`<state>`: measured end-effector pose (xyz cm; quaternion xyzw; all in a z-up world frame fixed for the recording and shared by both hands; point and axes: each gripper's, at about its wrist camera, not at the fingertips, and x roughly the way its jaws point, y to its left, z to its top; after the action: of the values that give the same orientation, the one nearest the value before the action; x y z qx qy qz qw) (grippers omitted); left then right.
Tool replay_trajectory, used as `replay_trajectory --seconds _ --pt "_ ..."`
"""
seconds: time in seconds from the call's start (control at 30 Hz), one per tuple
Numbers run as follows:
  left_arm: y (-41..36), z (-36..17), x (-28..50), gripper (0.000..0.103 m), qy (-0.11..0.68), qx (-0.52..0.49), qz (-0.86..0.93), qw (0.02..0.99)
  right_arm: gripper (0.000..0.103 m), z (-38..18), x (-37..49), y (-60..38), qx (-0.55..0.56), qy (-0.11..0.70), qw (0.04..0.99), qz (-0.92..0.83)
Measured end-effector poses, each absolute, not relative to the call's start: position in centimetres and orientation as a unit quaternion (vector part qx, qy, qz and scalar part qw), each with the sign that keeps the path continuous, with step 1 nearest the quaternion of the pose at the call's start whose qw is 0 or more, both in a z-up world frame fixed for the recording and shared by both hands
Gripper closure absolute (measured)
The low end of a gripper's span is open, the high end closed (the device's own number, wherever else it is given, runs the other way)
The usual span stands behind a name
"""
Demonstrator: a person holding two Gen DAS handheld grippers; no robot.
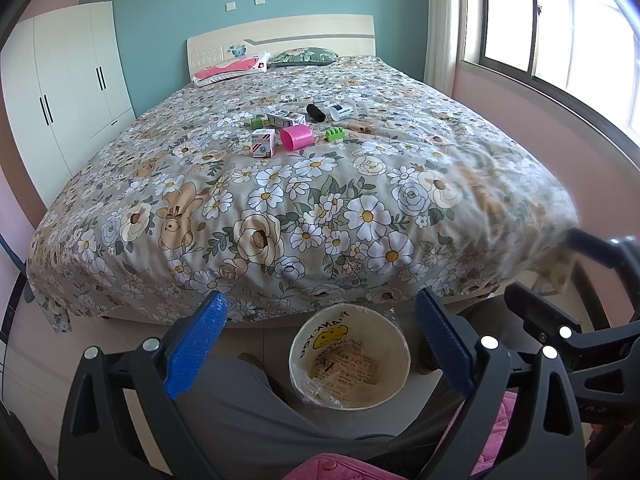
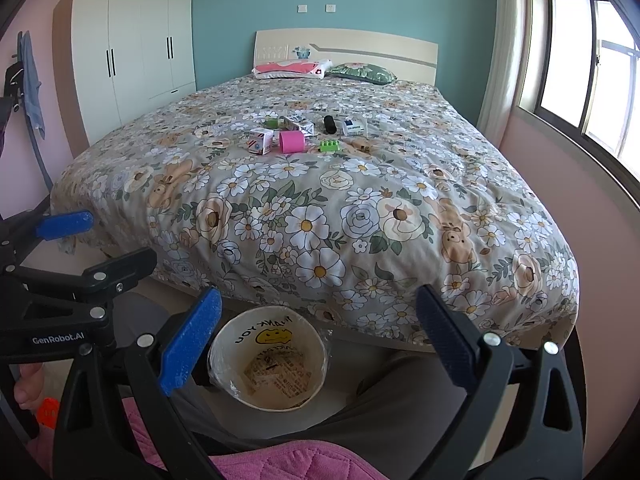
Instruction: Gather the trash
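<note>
A round bin point(image 1: 394, 332) lined with a clear bag stands on the floor at the foot of the bed; it also shows in the right wrist view point(image 2: 320, 364). Paper lies in its bottom. On the bedspread, far ahead, lie small cartons point(image 1: 263, 143), a pink cup point(image 1: 296, 136), a green brick point(image 1: 335, 134), a black cylinder point(image 1: 316, 112) and a white cup point(image 1: 342, 109); the same cluster shows in the right wrist view point(image 2: 292, 141). My left gripper point(image 1: 320, 344) is open and empty above the bin. My right gripper point(image 2: 318, 336) is open and empty beside it.
The bed point(image 1: 304, 216) with a floral cover fills the middle. A white wardrobe point(image 1: 60, 92) stands at the left, a window point(image 1: 560, 20) at the right. Two pillows point(image 1: 228, 68) lie by the headboard. My knees and a pink cushion point(image 2: 280, 460) are below the grippers.
</note>
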<state>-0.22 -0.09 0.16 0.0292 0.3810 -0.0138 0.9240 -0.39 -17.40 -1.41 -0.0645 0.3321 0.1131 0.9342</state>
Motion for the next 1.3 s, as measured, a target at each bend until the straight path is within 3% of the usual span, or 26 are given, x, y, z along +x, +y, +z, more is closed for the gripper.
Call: replay_trajectory --seconds 1.3 --pt "-0.04 -0.35 -0.27 0.007 0.382 0.029 -0.014 0.924 0.007 -1.42 -0.3 -17.14 -0.068 0.332 0.934 0.115"
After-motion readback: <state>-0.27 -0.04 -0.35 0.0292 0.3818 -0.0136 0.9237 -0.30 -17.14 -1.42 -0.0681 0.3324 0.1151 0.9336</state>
